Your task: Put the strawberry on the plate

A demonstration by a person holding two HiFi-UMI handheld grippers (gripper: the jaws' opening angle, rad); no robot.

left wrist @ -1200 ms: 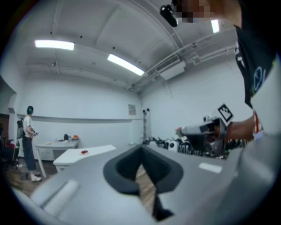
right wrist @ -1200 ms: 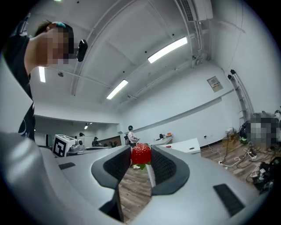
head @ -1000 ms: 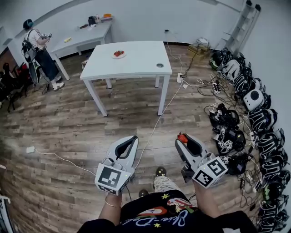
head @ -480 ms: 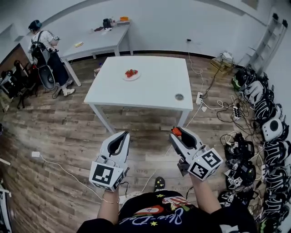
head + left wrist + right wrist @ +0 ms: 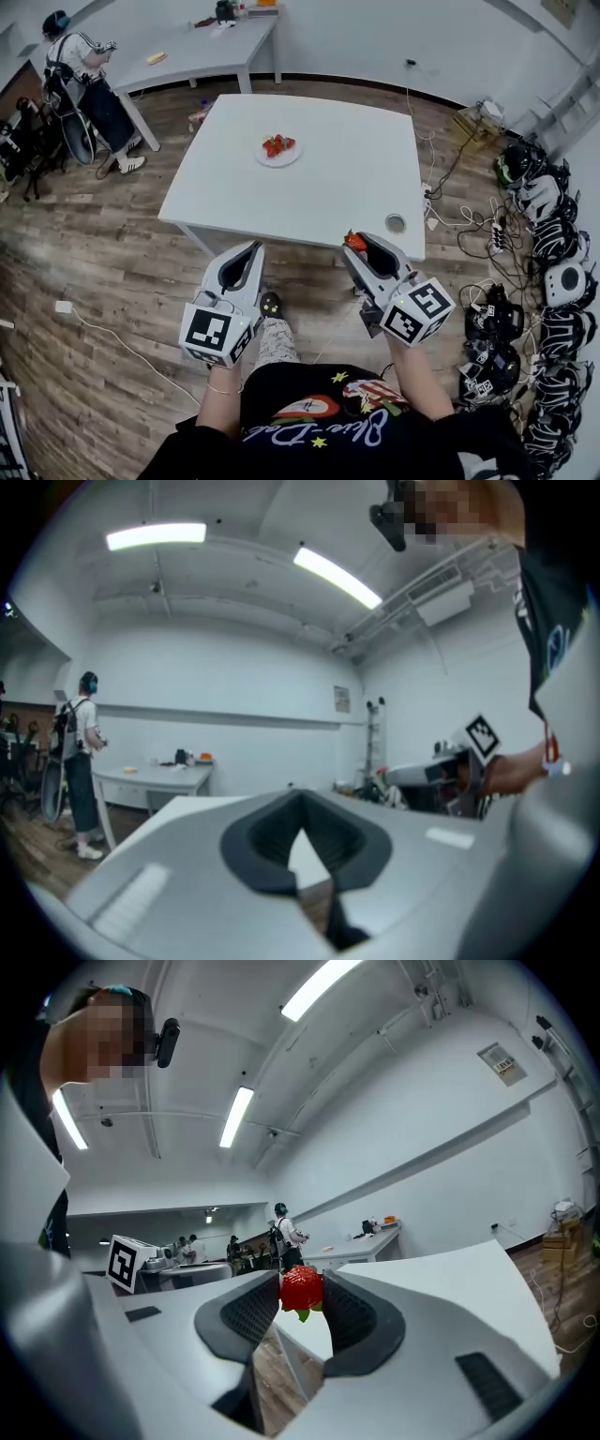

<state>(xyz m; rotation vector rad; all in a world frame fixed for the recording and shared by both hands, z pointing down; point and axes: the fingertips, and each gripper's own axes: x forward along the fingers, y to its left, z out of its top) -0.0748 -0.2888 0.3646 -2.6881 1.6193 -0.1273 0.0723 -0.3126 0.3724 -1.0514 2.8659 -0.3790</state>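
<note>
A white plate (image 5: pixel 292 161) with a few strawberries (image 5: pixel 277 144) on it sits toward the far side of the white table (image 5: pixel 328 183). My right gripper (image 5: pixel 356 242) is shut on a red strawberry (image 5: pixel 354 241) at the jaw tips, just over the table's near edge. In the right gripper view the strawberry (image 5: pixel 301 1289) is pinched between the dark pads, green leaves hanging down. My left gripper (image 5: pixel 253 247) is shut with nothing in it, held level beside the right one at the table's front edge. In its own view the left gripper (image 5: pixel 301 799) has its jaws together.
A round cable hole (image 5: pixel 396 223) lies in the table near my right gripper. A second table (image 5: pixel 202 47) stands at the back left, with a person (image 5: pixel 80 66) beside it. Helmets and cables (image 5: pixel 553 253) line the floor on the right.
I have walked up to the white table, which went from far ahead to right under the gripper tips. Both grippers kept their pose, the right one still gripping the strawberry.
</note>
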